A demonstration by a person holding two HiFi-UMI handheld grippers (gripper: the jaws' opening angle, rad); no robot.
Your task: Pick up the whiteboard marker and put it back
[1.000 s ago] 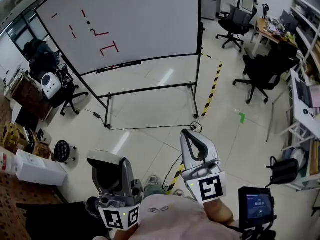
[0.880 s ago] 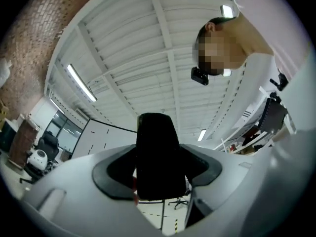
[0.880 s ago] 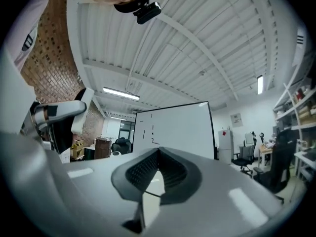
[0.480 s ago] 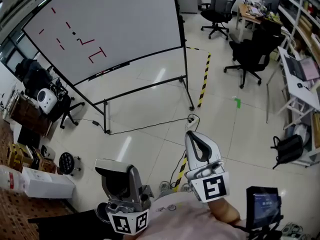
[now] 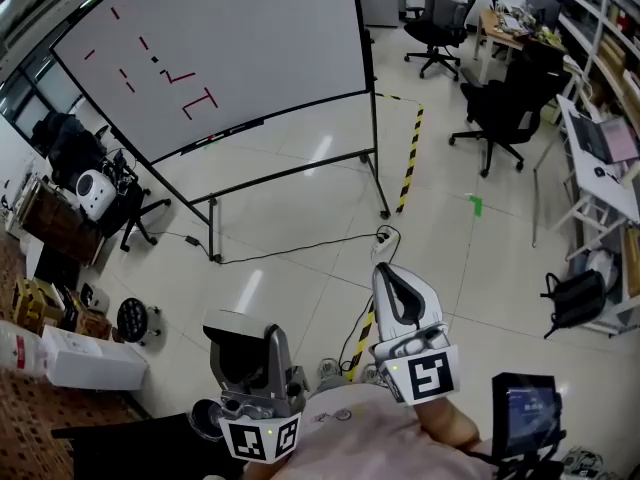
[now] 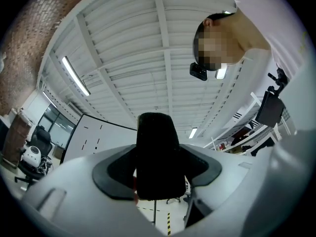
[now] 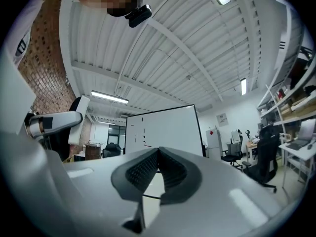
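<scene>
A large whiteboard [image 5: 230,48] on a wheeled stand carries short red strokes; it also shows far off as the whiteboard [image 7: 160,125] in the right gripper view. Small dark items lie on its tray [image 5: 260,120], too small to tell a marker. Both grippers hang low in front of me, well short of the board. My left gripper [image 5: 238,340] stands open, its black pad [image 6: 157,157] filling the middle of its own view, with nothing seen held. My right gripper [image 5: 395,280] is shut and empty, its ribbed pads [image 7: 143,169] meeting at the tip.
Black office chairs [image 5: 495,118] and a desk [image 5: 600,163] stand at the right. Yellow-black tape [image 5: 408,163] and a cable [image 5: 300,250] run across the tiled floor. Boxes [image 5: 85,358] and a chair with a white device [image 5: 95,193] are at the left.
The head view swung so the whiteboard sits higher and further left. Both grippers drifted lower in the picture, the left one a little to the right. Neither jaw state changed.
</scene>
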